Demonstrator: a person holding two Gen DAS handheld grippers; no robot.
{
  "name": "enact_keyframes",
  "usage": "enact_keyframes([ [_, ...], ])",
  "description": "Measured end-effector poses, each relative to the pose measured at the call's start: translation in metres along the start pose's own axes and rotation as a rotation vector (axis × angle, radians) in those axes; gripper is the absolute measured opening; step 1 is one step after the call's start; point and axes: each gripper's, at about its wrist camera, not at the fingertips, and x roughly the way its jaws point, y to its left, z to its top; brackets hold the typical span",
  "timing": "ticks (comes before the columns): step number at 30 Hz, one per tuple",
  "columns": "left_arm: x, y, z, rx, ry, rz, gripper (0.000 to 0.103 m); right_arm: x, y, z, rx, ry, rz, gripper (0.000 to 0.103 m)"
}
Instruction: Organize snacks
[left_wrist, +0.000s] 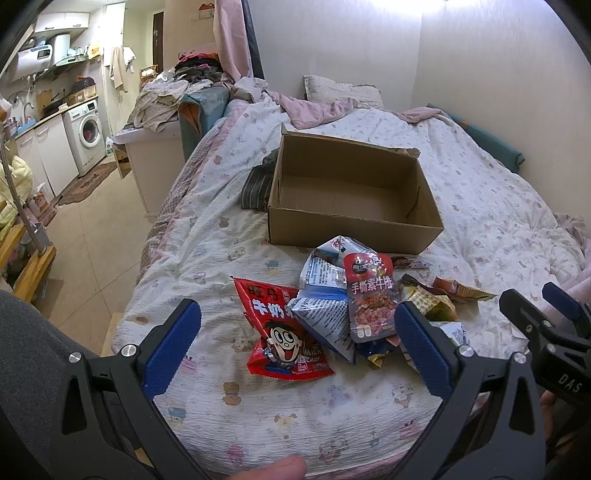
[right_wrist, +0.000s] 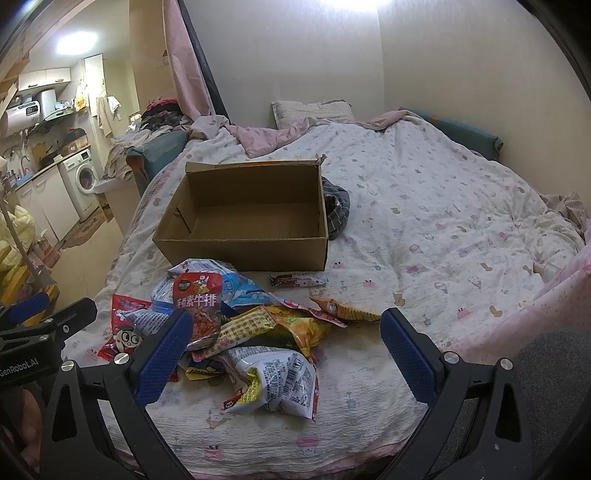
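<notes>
Both claws are wide open and hold nothing: left claw (left_wrist: 297, 341); right claw (right_wrist: 286, 349); snack bags (right_wrist: 255, 325) lie mid-frame below the empty box (right_wrist: 243, 218).

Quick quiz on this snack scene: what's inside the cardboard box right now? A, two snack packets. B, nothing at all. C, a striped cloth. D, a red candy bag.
B: the cardboard box shows only its bare floor in both views, while the snack pile lies on the bedspread in front of it.
</notes>
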Motion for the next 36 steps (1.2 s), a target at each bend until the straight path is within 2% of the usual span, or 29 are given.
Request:
enact_keyframes([
  [36, 0.0030, -0.0030, -0.0029, 0.002, 0.012, -0.001, 0.103, -0.0003, 0.0012, -0.0018, 0.002, -0.010, 0.005, 0.103],
])
